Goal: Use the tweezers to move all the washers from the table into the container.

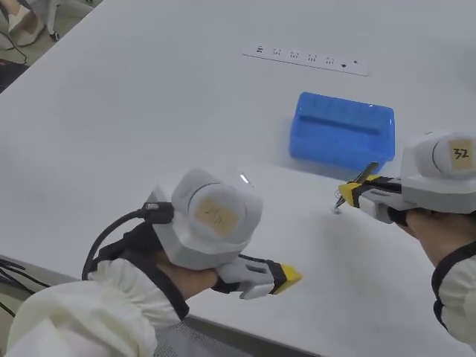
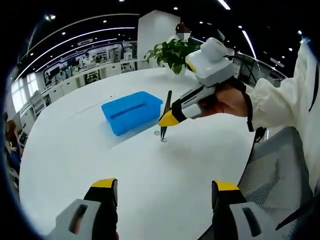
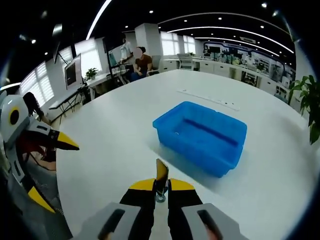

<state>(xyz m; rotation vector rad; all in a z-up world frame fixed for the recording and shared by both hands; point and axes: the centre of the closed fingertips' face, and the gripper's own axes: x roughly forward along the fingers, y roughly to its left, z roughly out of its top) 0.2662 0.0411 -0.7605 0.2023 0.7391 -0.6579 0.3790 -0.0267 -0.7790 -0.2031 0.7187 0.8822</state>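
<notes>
The right hand-held gripper (image 3: 161,186) has its jaws closed on a pair of tweezers (image 3: 161,172). The tweezers run forward and steeply down from the jaws, so their long axis points at the bench (image 1: 149,111) and their tips are at or just above its white top. In the left gripper view a small metal washer (image 2: 157,133) lies flat on the bench just beside those tips, on the side toward the blue container (image 2: 131,120). Whether the tips already touch or pinch it is too fine to tell. This is the relation the pick seems to turn on: the washer sits right at the tweezer tips, and the open-topped container is near, beyond it and roughly ahead of the right gripper's jaws. A lift and a short carry forward should bring the washer over the rim. The left hand-held gripper (image 2: 165,185) has its jaws wide apart and holds nothing. It hangs over the near edge of the bench, well apart from the washer, so the right one is much the nearer. A faint glint on the bench between the two grippers may be another washer, but it is too small to say. A white power strip (image 1: 305,59) lies beyond the container.
</notes>
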